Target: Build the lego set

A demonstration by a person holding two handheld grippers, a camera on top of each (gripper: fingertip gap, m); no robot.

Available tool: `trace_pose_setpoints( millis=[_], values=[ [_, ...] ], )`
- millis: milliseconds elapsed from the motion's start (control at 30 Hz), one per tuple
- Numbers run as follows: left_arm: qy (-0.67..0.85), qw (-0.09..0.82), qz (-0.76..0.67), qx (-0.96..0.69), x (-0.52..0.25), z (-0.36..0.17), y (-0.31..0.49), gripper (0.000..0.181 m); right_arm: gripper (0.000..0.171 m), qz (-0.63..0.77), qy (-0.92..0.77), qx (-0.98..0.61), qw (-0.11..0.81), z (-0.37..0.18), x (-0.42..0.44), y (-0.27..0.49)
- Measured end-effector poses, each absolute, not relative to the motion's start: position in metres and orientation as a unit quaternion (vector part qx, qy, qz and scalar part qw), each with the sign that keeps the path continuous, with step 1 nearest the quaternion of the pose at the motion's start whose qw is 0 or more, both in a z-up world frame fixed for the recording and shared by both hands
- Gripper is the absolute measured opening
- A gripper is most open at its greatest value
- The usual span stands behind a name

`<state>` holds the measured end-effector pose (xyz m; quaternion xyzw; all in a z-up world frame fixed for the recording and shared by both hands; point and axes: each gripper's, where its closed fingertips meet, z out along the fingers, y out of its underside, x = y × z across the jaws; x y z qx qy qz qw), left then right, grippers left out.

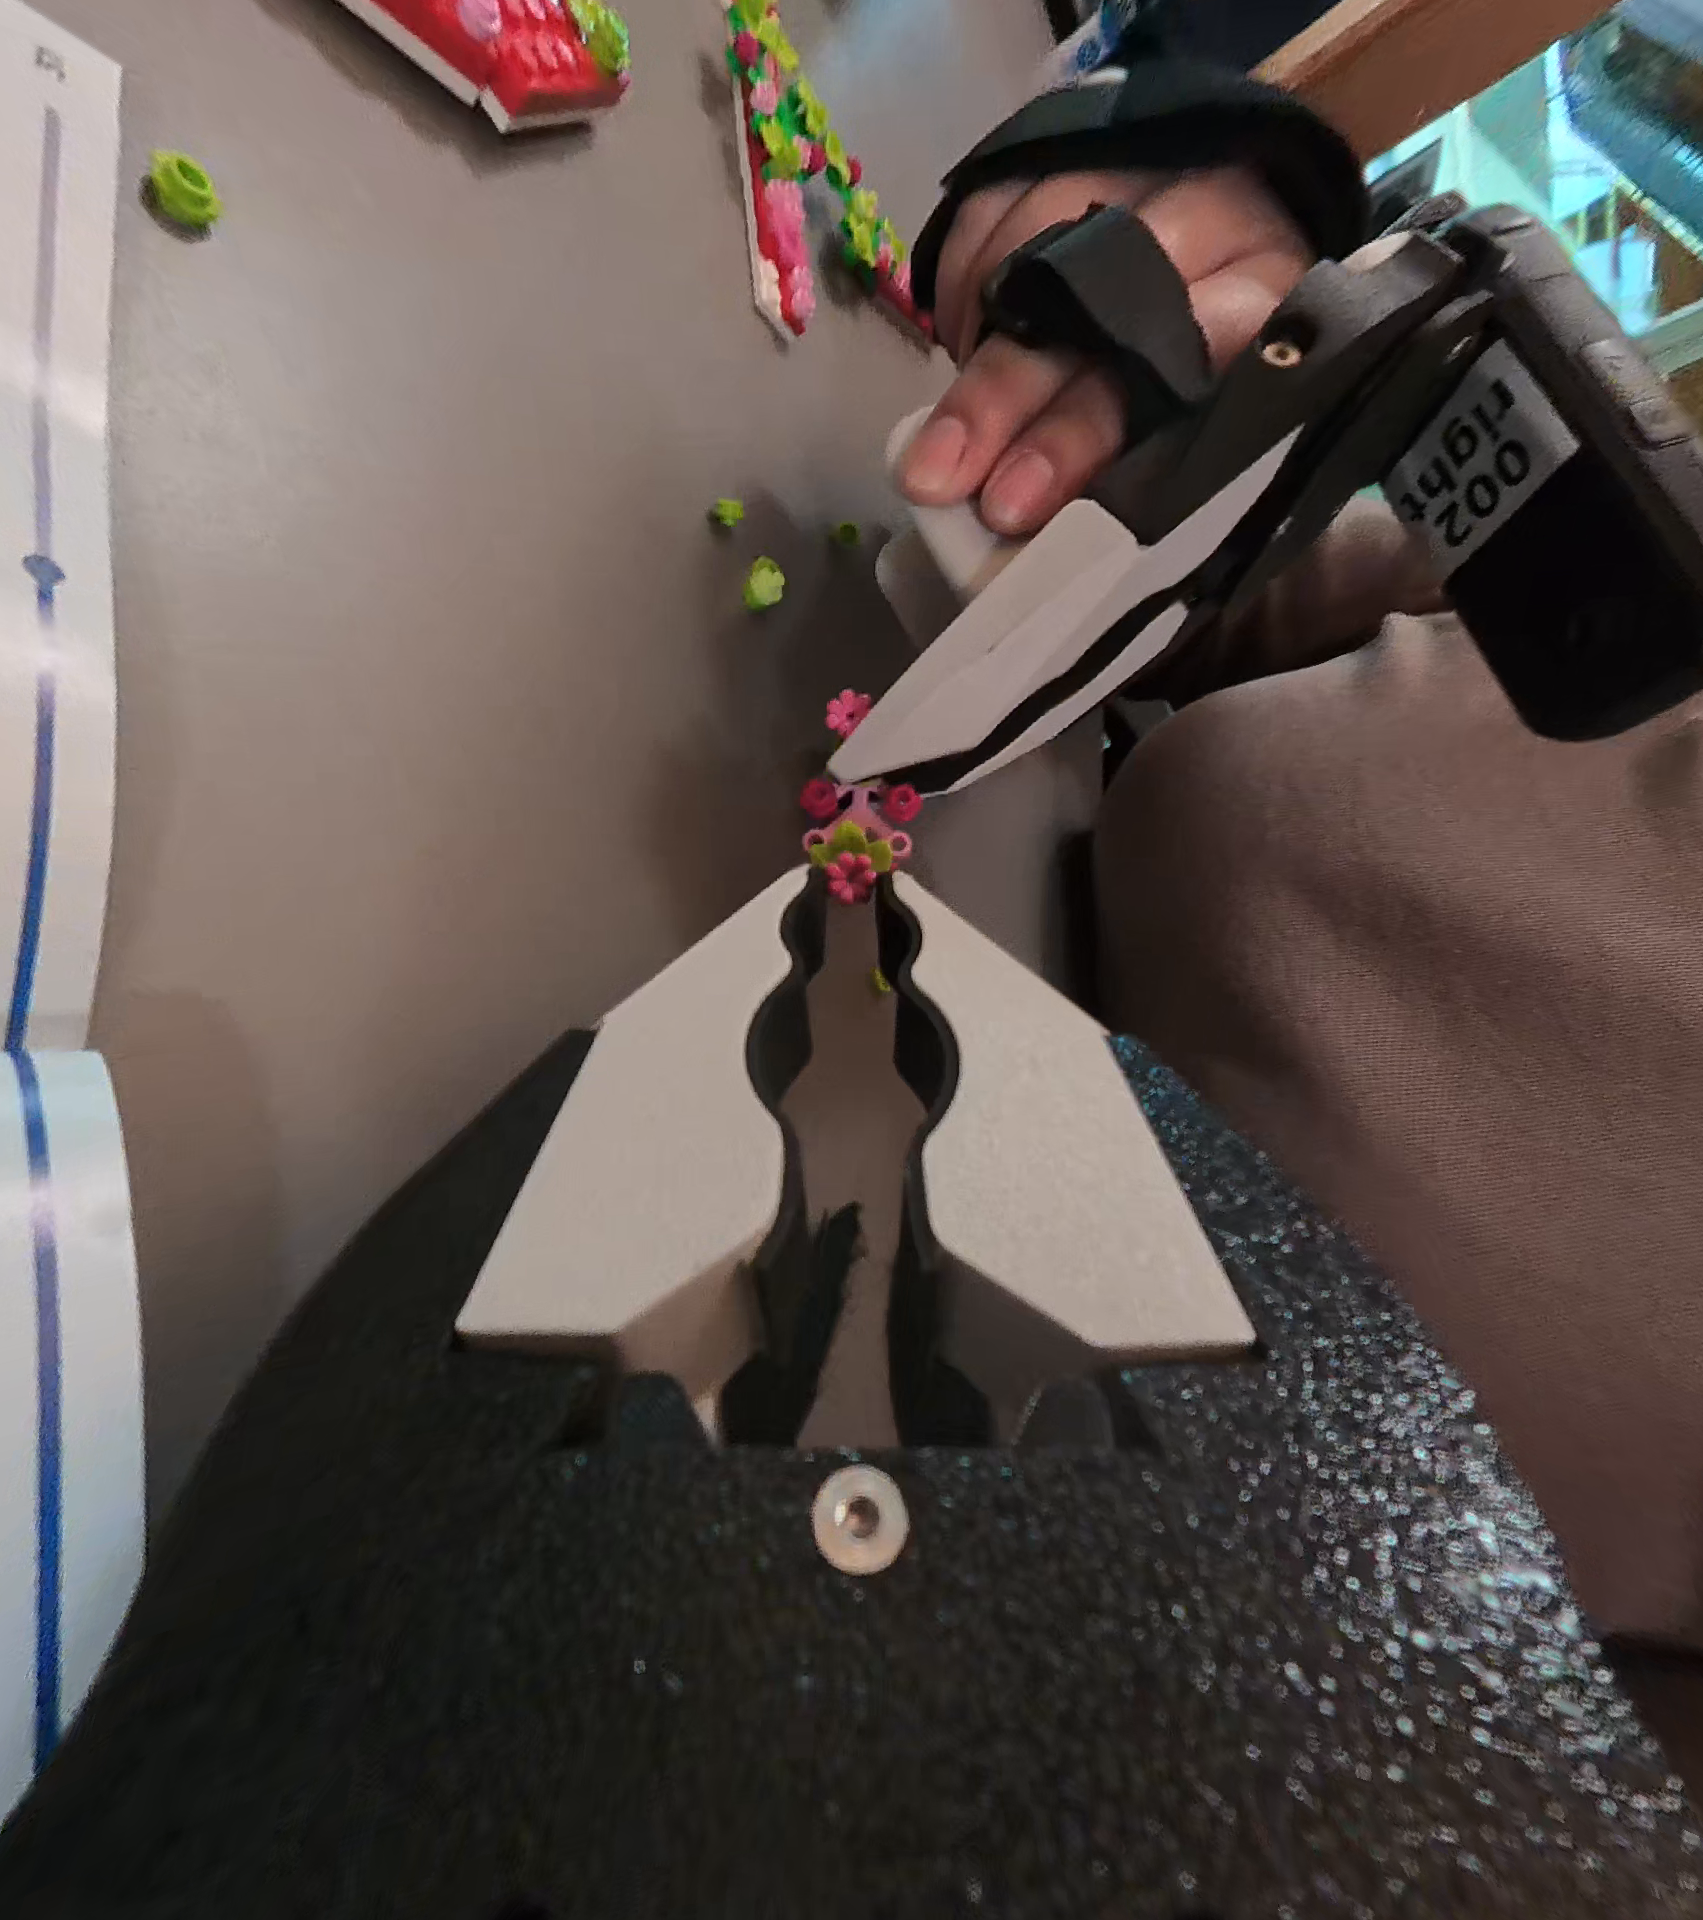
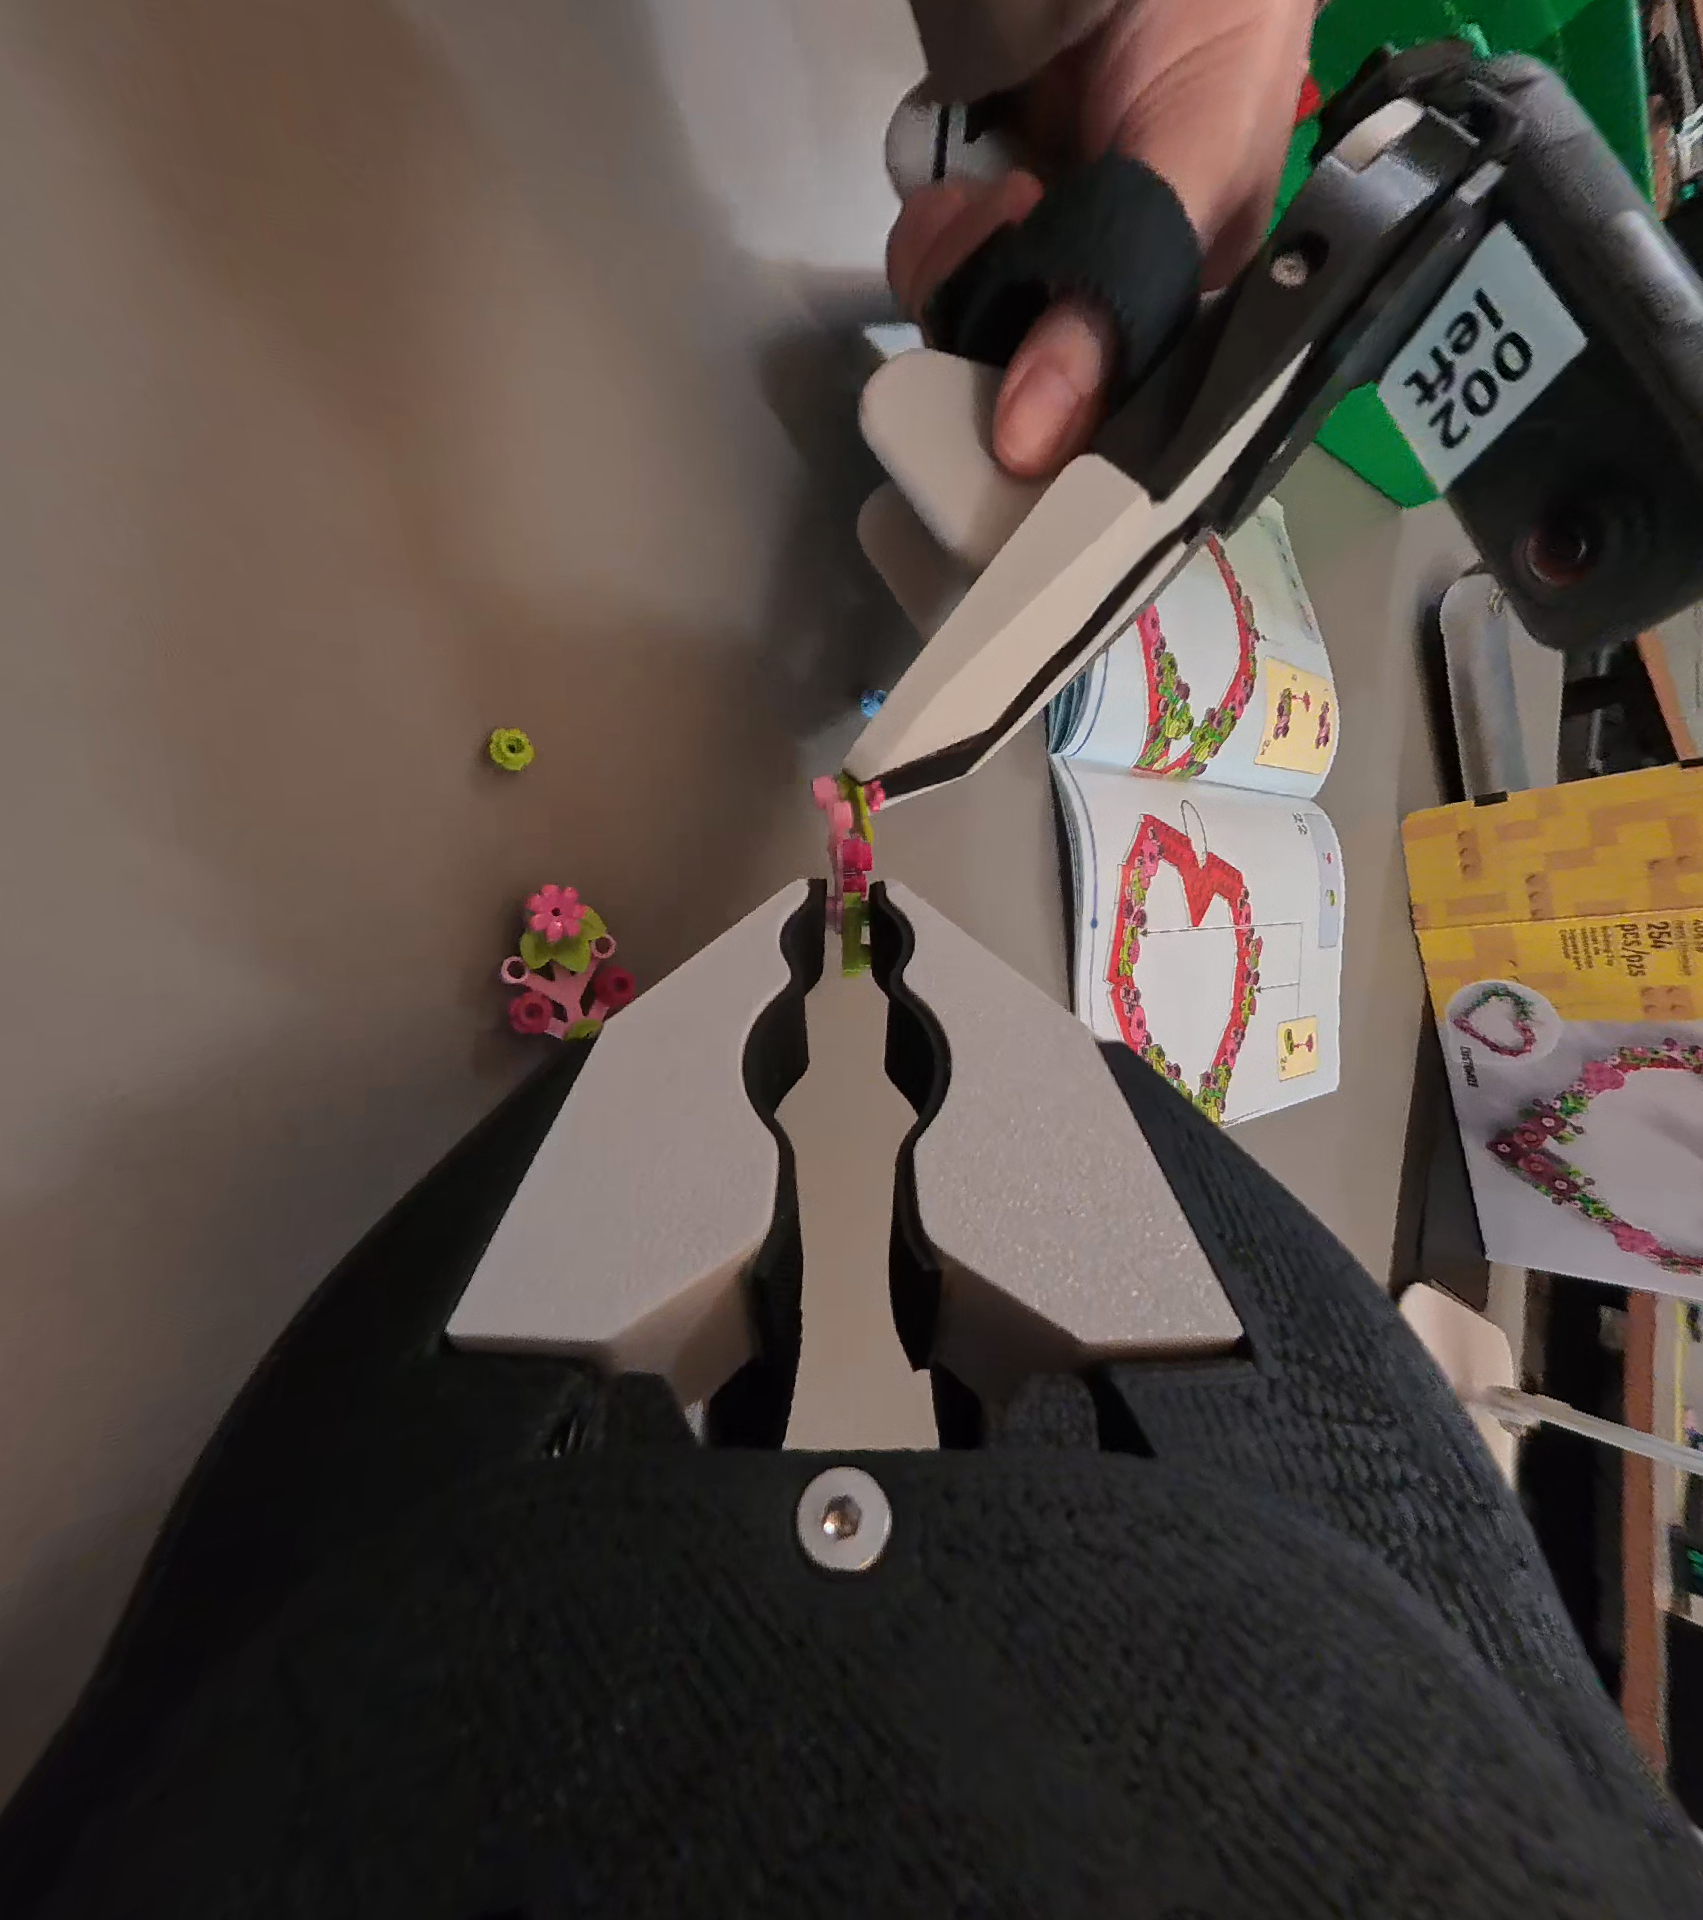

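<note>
A small pink flower sprig point(image 1: 852, 836) with magenta blossoms and lime leaves is held in the air between both grippers. My left gripper point(image 1: 849, 883) is shut on its lower end, at a magenta blossom. My right gripper point(image 1: 852, 779) comes in from the upper right, shut, with its tip on the sprig's top end. In the right wrist view the sprig point(image 2: 849, 857) shows edge-on; my right gripper point(image 2: 849, 902) is shut on its near end and the left gripper point(image 2: 857, 781) pinches the far end.
A second flower sprig point(image 2: 566, 961) lies on the grey table. There are a lime round piece point(image 2: 511, 748), loose lime leaves point(image 1: 764, 582), a pink blossom point(image 1: 847, 712), red heart sections point(image 1: 785, 177), an open instruction booklet point(image 2: 1211, 883) and a yellow set box point(image 2: 1605, 987).
</note>
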<state>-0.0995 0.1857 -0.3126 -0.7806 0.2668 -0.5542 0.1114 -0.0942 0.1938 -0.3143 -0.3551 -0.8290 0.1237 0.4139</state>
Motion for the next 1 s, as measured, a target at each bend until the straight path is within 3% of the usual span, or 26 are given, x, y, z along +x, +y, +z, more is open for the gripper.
trace_pose_setpoints(
  millis=[33, 1000],
  values=[
    [0.271, 0.107, -0.550, -0.783, -0.099, -0.314, 0.185, 0.007, 0.007, 0.118, -0.831, -0.352, 0.415, -0.316, -0.095, 0.194],
    [0.230, 0.157, -0.582, -0.764, -0.103, -0.308, 0.197, 0.007, 0.007, 0.136, -0.782, -0.427, 0.433, -0.313, -0.099, 0.208]
  ],
)
